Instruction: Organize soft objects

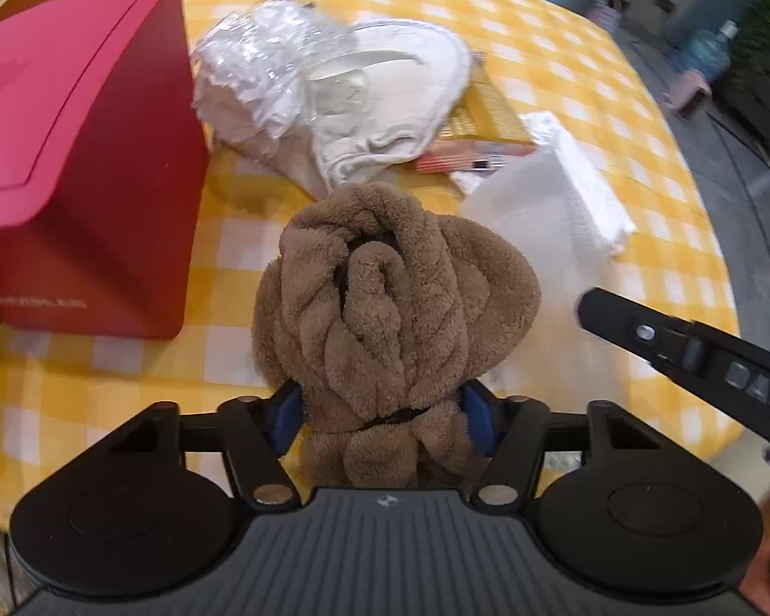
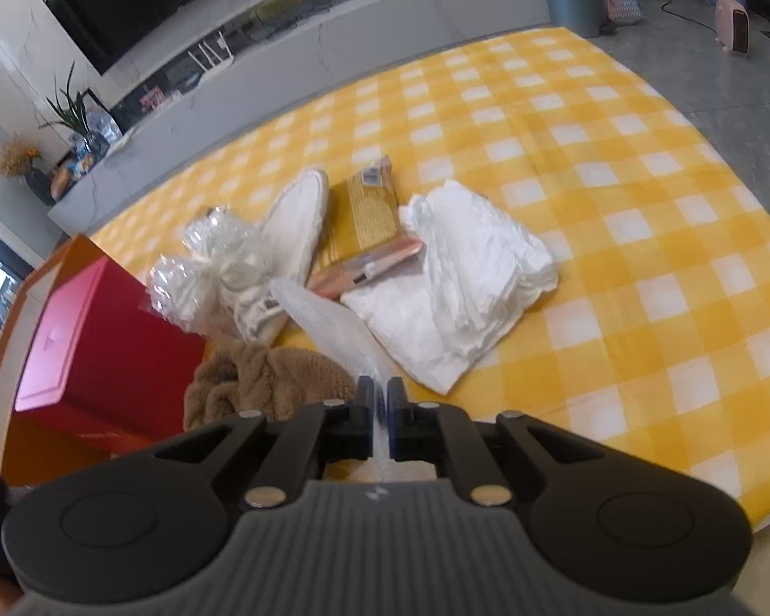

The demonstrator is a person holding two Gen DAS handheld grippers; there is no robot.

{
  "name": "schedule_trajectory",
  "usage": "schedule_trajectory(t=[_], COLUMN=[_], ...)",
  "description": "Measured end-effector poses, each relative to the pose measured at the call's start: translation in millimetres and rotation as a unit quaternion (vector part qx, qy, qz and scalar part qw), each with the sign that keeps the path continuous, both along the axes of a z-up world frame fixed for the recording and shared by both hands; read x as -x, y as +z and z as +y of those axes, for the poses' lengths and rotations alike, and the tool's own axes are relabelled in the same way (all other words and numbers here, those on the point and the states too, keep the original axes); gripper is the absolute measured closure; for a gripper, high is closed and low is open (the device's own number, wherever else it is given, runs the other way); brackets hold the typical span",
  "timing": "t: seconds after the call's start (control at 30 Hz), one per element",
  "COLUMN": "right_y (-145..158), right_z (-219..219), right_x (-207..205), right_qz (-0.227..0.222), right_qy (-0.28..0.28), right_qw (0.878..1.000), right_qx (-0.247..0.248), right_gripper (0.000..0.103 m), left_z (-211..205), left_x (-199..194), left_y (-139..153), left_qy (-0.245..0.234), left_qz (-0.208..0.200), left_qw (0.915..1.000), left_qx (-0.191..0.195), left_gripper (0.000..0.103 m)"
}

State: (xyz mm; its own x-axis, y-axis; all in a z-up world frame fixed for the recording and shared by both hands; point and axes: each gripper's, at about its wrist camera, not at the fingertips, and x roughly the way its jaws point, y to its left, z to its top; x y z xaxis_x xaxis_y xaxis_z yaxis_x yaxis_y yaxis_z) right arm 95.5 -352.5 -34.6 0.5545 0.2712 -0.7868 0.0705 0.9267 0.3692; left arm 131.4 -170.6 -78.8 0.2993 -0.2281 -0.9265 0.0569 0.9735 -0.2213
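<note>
My left gripper (image 1: 382, 410) is shut on a brown fluffy towel (image 1: 395, 297), bunched and tied with a black band, held just above the yellow checked cloth. The towel also shows in the right wrist view (image 2: 262, 380). My right gripper (image 2: 380, 400) is shut on the edge of a thin clear bubble-wrap sheet (image 2: 333, 323) that trails forward over the table. The right gripper's arm (image 1: 693, 354) shows at the right of the left wrist view. A white folded cloth (image 2: 467, 277) lies ahead, also in the left wrist view (image 1: 549, 200). White slippers (image 1: 385, 97) lie beyond.
A red box (image 1: 72, 154) stands at the left on an orange base (image 2: 36, 441). A crinkled clear plastic bag (image 2: 210, 262), a yellow packet (image 2: 364, 215) and a pink tube (image 2: 369, 264) lie mid-table. The checked tablecloth (image 2: 616, 205) extends right to the table edge.
</note>
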Motion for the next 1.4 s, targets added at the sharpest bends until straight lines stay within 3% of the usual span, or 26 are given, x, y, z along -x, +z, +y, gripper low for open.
schedule_trajectory(t=[0.1, 0.23, 0.5, 0.6, 0.77, 1.0, 1.03, 1.1, 1.17, 1.27, 1.4], right_y=[-1.6, -5.2, -10.7, -13.4, -32.4, -39.6, -39.9, -40.1, -36.4, -33.9, -26.0], right_z=[2.0, 4.4, 22.3, 38.5, 64.5, 77.8, 78.7, 83.2, 87.4, 90.6, 81.2], right_x=[-0.6, -1.9, -4.9, -6.5, -14.4, -14.3, -13.6, -13.0, -11.0, -9.4, -6.1], right_qz=[0.004, 0.018, 0.034, 0.046, 0.088, 0.087, 0.085, 0.080, 0.069, 0.062, 0.047], right_qy=[0.011, 0.017, 0.071, 0.094, 0.110, 0.128, 0.130, 0.132, 0.143, 0.140, 0.127], right_qw=[1.000, 1.000, 0.997, 0.994, 0.983, 0.973, 0.972, 0.968, 0.968, 0.968, 0.977], right_qx=[-0.007, -0.009, -0.025, 0.018, 0.119, 0.170, 0.174, 0.195, 0.192, 0.200, 0.166], right_gripper=[0.097, 0.063, 0.055, 0.038, 0.037, 0.033, 0.033, 0.044, 0.074, 0.103, 0.103], left_z=[13.6, 36.9, 85.0, 100.7, 118.4, 121.4, 121.0, 120.5, 119.5, 118.7, 120.8], left_x=[6.1, 19.9, 41.2, 42.2, 42.9, 51.3, 51.7, 55.3, 58.0, 59.9, 62.9], left_y=[7.4, 27.5, 64.7, 69.2, 75.3, 85.7, 86.8, 90.4, 92.1, 94.4, 101.4], left_qy=[-0.022, -0.054, -0.057, -0.044, -0.047, -0.062, -0.066, -0.074, -0.083, -0.089, -0.097], left_qz=[-0.013, -0.054, -0.100, -0.103, -0.105, -0.128, -0.133, -0.142, -0.149, -0.149, -0.161], left_qw=[0.9993, 0.9953, 0.9845, 0.9823, 0.9774, 0.9740, 0.9735, 0.9725, 0.9721, 0.9709, 0.9665], left_qx=[0.026, 0.059, 0.132, 0.150, 0.177, 0.176, 0.175, 0.169, 0.161, 0.165, 0.175], left_gripper=[0.035, 0.035, 0.035, 0.035, 0.035, 0.035, 0.035, 0.035, 0.037, 0.037, 0.037])
